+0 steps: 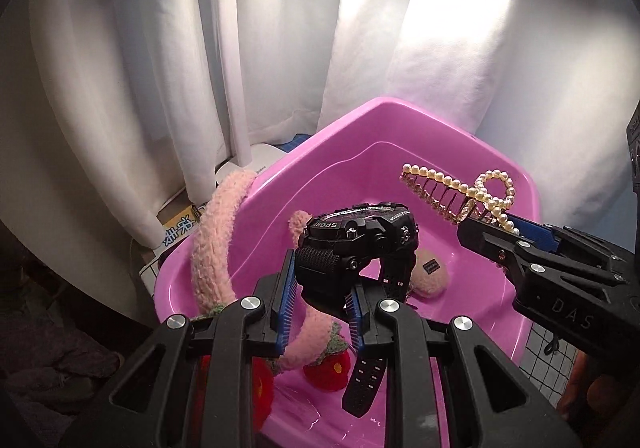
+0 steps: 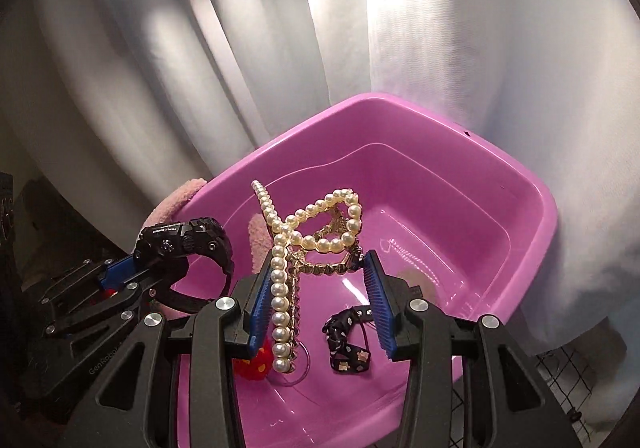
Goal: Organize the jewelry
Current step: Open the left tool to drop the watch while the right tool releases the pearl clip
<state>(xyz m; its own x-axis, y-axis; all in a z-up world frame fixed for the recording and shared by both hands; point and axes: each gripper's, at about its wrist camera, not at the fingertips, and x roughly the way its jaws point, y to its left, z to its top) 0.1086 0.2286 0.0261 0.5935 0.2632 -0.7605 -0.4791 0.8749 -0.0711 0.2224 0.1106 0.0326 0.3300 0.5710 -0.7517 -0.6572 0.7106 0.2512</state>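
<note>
Left wrist view, left gripper (image 1: pixel 320 288): clenched on the strap of a black sport watch (image 1: pixel 360 234), held up over the pink tub (image 1: pixel 400 116); the strap's free end hangs down between the fingers.
Left wrist view, headband: a fuzzy pink headband (image 1: pixel 212 232) leans over the tub's left rim; its lower part is hidden behind the fingers, by red knitted flowers (image 1: pixel 326 370).
Left wrist view, right gripper (image 1: pixel 492 226): enters from the right edge, grasping a pearl hair claw (image 1: pixel 452 190) above the tub's right side; the grip itself is partly covered.
Right wrist view, right gripper (image 2: pixel 320 296): blue pads press the pearl hair claw (image 2: pixel 316 232) from both sides.
Right wrist view, tub floor: a dark patterned bow (image 2: pixel 348 344), possibly a hair tie, lies near the front edge of the pink tub (image 2: pixel 520 184).
Right wrist view, left gripper (image 2: pixel 132 268): at the tub's left rim, holding the black sport watch (image 2: pixel 184 240); its body is cut off.
</note>
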